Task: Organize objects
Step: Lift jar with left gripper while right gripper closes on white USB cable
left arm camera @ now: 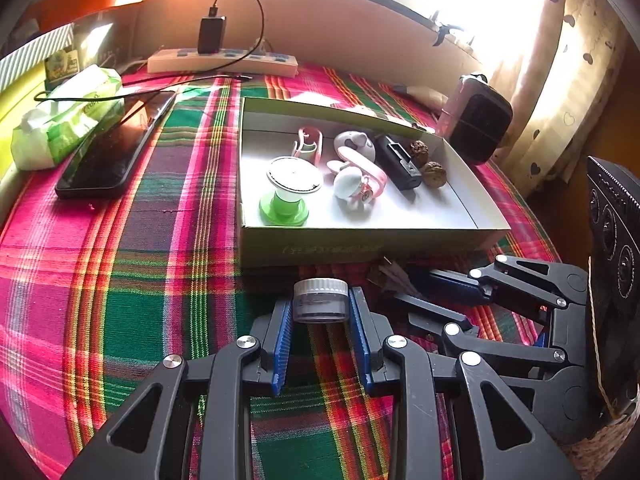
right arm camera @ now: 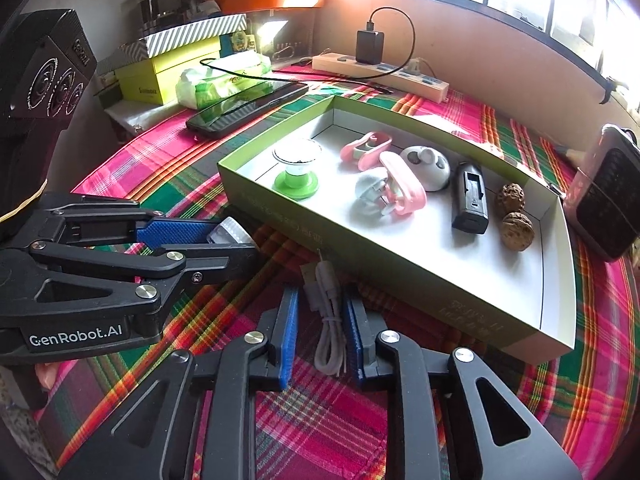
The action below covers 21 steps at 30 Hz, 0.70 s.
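Right wrist, jaws clamp white cable (right arm camera: 329, 312)

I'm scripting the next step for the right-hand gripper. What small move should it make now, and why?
Probably lift the right gripper a little, then carry it toward the shallow green-walled cardboard box. Its blue pads look closed on the coiled white USB cable, which lies on the plaid cloth just outside the box's near wall, so raising it first should clear that wall.
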Motion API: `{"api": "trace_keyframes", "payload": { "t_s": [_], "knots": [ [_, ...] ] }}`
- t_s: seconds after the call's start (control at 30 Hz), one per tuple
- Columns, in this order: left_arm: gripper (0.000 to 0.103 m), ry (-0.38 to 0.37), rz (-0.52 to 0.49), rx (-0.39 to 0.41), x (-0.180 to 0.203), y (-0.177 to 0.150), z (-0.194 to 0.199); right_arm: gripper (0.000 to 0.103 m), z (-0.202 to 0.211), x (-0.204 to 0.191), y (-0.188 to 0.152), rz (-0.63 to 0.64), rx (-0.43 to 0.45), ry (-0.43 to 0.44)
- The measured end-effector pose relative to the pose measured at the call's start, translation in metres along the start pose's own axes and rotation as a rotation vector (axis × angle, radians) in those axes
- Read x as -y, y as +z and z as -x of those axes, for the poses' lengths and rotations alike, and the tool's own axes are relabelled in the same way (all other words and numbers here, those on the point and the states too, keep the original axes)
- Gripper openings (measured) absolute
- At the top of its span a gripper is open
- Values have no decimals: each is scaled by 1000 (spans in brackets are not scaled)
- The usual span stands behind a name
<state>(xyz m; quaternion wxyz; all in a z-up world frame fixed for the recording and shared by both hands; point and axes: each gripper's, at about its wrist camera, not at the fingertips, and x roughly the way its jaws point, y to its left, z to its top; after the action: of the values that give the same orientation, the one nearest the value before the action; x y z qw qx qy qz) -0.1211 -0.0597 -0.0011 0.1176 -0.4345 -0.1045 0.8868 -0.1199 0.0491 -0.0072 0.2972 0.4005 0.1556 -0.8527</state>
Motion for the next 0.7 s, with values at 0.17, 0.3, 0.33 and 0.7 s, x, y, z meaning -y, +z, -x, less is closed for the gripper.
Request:
{"api": "trace_keyframes", "payload": {
  "t_s": [0.17,0.3,0.33,0.7],
  "knots": [
    [25,3,-4,0,0,0,0,20,2,0,-2,-14,-1,-1],
    [25,5,-6,2,0,-1,1,19,3,0,-3,-39,0,0],
    [25,6,-8,2,0,-1,1,19,3,0,-3,-43,0,-3],
    [25,42,-39,7,5,-1,0,19,3,-1,-5,-67,2,-16]
  ]
}}
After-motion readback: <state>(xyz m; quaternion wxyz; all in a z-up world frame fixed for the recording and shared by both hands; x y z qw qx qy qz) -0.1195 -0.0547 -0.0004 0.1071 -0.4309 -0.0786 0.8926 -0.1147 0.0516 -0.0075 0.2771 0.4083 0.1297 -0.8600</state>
